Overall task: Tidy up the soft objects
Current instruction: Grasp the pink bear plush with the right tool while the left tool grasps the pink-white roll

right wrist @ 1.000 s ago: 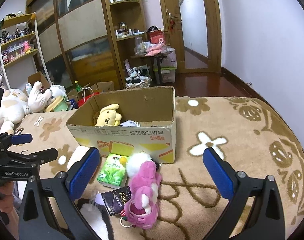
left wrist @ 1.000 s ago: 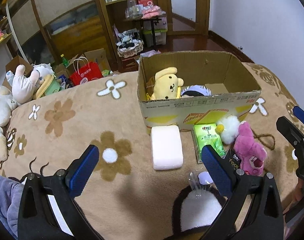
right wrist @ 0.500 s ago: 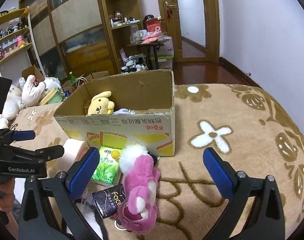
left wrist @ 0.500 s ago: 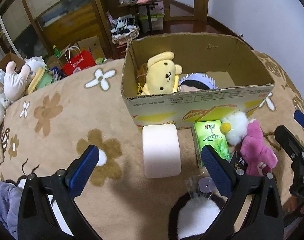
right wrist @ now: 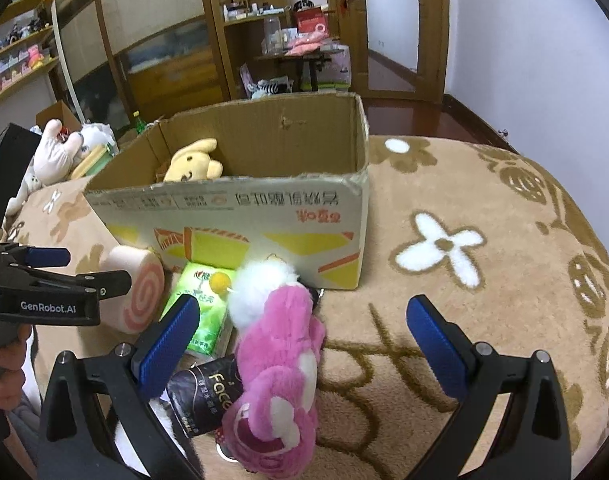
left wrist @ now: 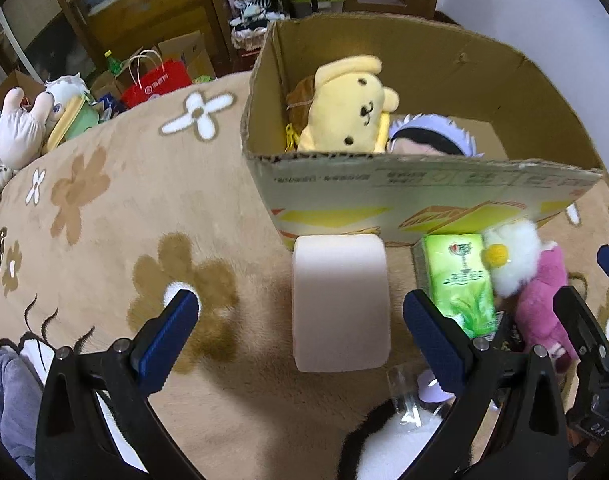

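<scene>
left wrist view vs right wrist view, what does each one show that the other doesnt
Only the left wrist view shows the purple-haired doll inside the cardboard box.

Only the right wrist view shows the pink spiral end of the roll cushion and the black Face packet.

Both show the yellow plush in the box, the green tissue pack, the pink plush, the white pompom, and both grippers open, left and right.

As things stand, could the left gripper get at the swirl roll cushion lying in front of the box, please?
Probably yes. The left gripper is open, and the roll cushion lies between its fingers' line with nothing on top; the cardboard box only touches its far end.
</scene>
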Demonstrator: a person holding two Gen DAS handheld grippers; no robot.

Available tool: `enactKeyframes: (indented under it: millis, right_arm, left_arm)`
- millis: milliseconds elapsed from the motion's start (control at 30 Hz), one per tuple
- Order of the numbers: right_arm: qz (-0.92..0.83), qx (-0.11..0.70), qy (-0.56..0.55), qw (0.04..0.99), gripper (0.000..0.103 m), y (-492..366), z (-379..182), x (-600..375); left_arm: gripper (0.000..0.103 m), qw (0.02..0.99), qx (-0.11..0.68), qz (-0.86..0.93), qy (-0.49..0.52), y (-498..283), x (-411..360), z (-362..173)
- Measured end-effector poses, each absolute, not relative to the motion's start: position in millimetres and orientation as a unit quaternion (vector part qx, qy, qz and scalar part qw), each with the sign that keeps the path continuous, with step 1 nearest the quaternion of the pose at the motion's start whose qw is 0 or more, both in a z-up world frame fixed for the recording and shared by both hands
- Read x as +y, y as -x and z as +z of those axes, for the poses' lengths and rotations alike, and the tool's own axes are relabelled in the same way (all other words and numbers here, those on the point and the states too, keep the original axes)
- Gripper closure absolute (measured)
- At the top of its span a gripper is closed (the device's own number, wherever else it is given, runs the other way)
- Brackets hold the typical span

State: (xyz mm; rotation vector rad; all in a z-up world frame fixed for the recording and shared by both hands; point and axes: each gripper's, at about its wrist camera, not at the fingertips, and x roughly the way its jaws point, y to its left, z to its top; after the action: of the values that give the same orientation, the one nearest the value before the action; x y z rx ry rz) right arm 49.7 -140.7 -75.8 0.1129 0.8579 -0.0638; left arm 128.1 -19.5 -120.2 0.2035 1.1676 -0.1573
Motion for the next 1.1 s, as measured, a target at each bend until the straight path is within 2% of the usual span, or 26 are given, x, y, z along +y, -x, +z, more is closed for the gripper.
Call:
enactKeyframes:
  millis: [400, 467, 500, 600, 667, 733, 800, 867, 1100]
  right_arm:
    - [-0.023, 0.458, -0.069, 0.886, 0.0, -56, -97, -143]
    - [-0.025, 0.463, -0.072, 0.883, 0.0, -56, -99, -144]
    - [-0.029, 0.464, -0.074, 0.882, 0.0, -56, -99, -145]
    - [-0.028, 0.475, -0.085, 0.875, 0.011, -54, -101, -147]
    - [-0.024, 0.489, -0.097, 0.866, 0.023, -53, -105, -149]
    - [-0.012, 0.504, -0.127, 0.854, 0.028, -51, -111, -154]
    - [0.0, 0.509, -0.148, 0.848, 0.037, -50, -114, -156]
    - [0.011, 0.51, -0.148, 0.847, 0.053, -49, -113, -155]
    - [0.016, 0.5, -0.107, 0.859, 0.056, -45, -106, -142]
  left_arm:
    - [0.002, 0.807, 0.578, -0.08, -0.085, -136, -19, -142]
    - [0.007, 0.807, 0.579, -0.082, -0.081, -136, -18, -143]
    - [0.014, 0.807, 0.579, -0.084, -0.08, -137, -17, -143]
    - [0.028, 0.803, 0.584, -0.097, -0.068, -136, -16, -145]
    - [0.038, 0.802, 0.585, -0.107, -0.062, -134, -17, -145]
    - [0.05, 0.803, 0.582, -0.113, -0.065, -132, -18, -144]
    - [0.054, 0.804, 0.578, -0.118, -0.068, -129, -20, -142]
    - [0.056, 0.806, 0.575, -0.118, -0.075, -126, -21, -142]
    - [0.059, 0.811, 0.568, -0.111, -0.083, -112, -22, -138]
